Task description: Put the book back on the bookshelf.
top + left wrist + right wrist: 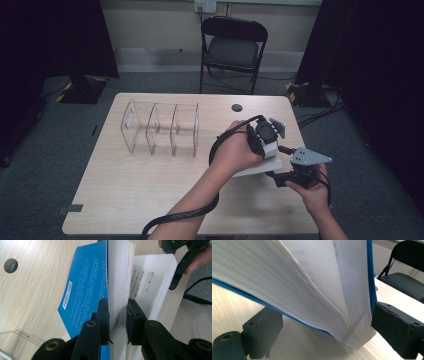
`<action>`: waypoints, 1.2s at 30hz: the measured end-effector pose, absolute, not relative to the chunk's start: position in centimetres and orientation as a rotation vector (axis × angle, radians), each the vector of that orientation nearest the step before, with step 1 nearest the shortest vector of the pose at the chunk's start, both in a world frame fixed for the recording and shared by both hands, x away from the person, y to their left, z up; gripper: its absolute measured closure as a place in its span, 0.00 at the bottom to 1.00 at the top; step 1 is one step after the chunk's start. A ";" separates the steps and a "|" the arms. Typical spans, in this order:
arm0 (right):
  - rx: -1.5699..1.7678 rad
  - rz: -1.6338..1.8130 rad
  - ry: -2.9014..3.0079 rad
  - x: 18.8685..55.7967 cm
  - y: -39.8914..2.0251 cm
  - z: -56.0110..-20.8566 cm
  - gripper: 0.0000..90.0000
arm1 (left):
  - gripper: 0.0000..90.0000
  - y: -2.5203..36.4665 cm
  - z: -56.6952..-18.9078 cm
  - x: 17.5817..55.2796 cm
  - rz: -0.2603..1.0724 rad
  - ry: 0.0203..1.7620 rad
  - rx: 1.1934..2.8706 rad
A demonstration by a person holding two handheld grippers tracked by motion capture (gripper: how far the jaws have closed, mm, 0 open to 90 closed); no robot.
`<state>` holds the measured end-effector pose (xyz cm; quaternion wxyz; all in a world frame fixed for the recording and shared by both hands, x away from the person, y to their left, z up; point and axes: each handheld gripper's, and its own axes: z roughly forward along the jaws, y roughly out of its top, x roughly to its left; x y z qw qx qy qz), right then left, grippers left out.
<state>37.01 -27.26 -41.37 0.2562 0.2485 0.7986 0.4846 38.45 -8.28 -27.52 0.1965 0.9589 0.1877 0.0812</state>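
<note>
Right now my left gripper [117, 317] is clamped on a thick sheaf of pages of a blue-covered book [87, 287], holding that part upright. My right gripper [322, 332] has its jaws spread wide around the book's corner, neither pad pressing on it. The book lies open on the wooden table [150, 185], toward four o'clock of its top. A clear plastic rack [160, 129] stands well apart at ten o'clock.
</note>
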 end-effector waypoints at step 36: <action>0.607 1.389 2.195 36.2 -27.0 -40.5 0.10 | 0.84 -7.3 -26.1 37.8 0.204 0.458 2.663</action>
